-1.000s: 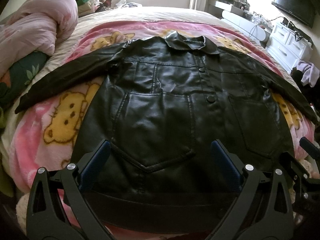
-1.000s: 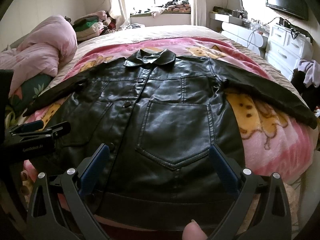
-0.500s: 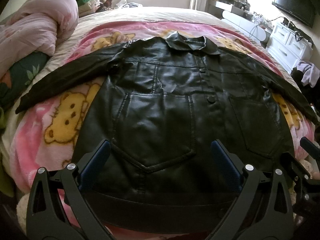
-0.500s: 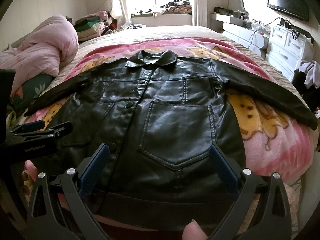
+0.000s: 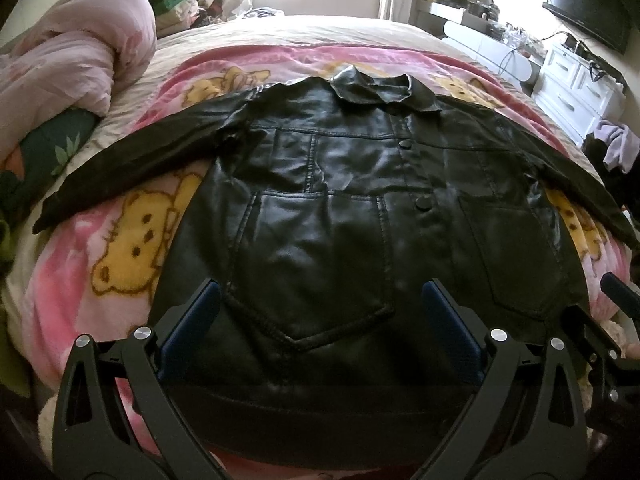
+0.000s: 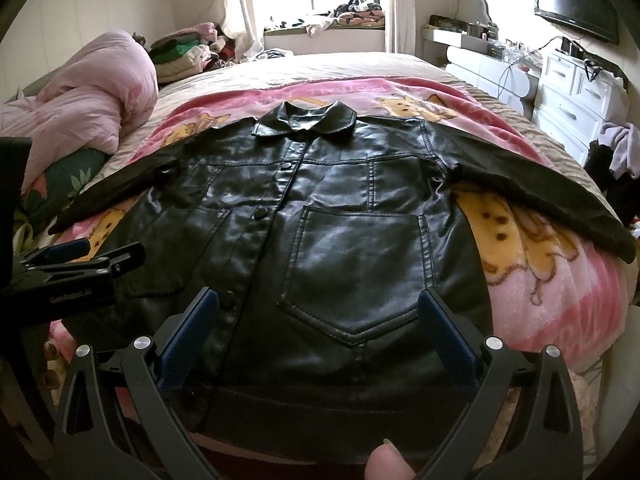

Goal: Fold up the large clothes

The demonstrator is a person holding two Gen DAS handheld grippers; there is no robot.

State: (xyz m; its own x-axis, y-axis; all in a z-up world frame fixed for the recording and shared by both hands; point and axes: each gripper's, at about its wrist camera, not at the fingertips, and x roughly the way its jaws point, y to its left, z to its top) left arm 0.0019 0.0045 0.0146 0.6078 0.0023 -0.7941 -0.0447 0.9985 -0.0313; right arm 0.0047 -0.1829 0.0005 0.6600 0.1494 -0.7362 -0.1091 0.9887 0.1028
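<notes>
A black leather jacket [image 5: 344, 208] lies flat and buttoned on a pink cartoon blanket [image 5: 128, 248], collar far, hem near, both sleeves spread out to the sides. It also shows in the right wrist view [image 6: 352, 240]. My left gripper [image 5: 320, 312] is open and empty, hovering above the hem over the jacket's left pocket. My right gripper [image 6: 318, 316] is open and empty, hovering above the hem over the right pocket. The left gripper also shows at the left edge of the right wrist view [image 6: 80, 264].
A rolled pink duvet [image 6: 80, 96] lies on the bed at the left. Stacked clothes [image 6: 180, 52] sit by the window. A white dresser [image 6: 576, 100] and a wall TV [image 6: 572, 0] stand at the right. Clothes hang at the right edge [image 5: 612, 152].
Both grippers have drifted very slightly; the jacket has not moved and nothing was taken hold of.
</notes>
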